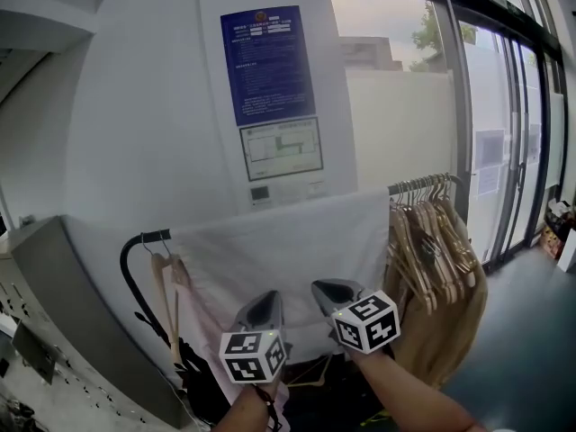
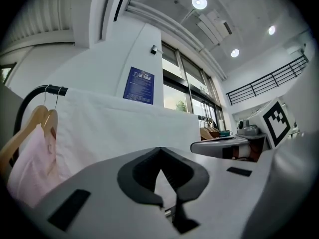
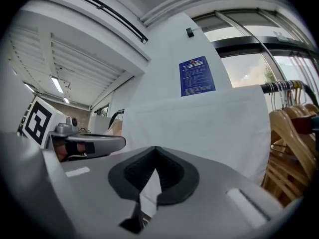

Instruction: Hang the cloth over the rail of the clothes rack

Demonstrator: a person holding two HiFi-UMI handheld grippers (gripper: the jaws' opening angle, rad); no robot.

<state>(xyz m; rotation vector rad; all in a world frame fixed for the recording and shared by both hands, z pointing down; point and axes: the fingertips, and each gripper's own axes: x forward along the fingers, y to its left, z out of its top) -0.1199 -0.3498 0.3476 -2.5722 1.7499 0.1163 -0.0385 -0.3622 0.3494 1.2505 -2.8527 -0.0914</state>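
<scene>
A white cloth (image 1: pixel 288 241) hangs spread over the rail (image 1: pixel 144 238) of the clothes rack, between the rail's black curved left end and the wooden hangers. It fills the middle of the left gripper view (image 2: pixel 109 123) and of the right gripper view (image 3: pixel 209 123). My left gripper (image 1: pixel 268 297) and right gripper (image 1: pixel 326 288) sit side by side in front of the cloth's lower half, both pointing at it. Both are shut, their tips meeting with nothing between them, left (image 2: pixel 160 149) and right (image 3: pixel 155 148). The cloth appears a short way beyond the tips.
Several wooden hangers (image 1: pixel 432 232) crowd the rail's right end. A pink garment (image 1: pixel 180 286) on a hanger hangs at the left end. A grey cabinet (image 1: pixel 72 313) stands at left, a wall with a blue poster (image 1: pixel 267 61) is behind, and glass doors (image 1: pixel 504 133) are at right.
</scene>
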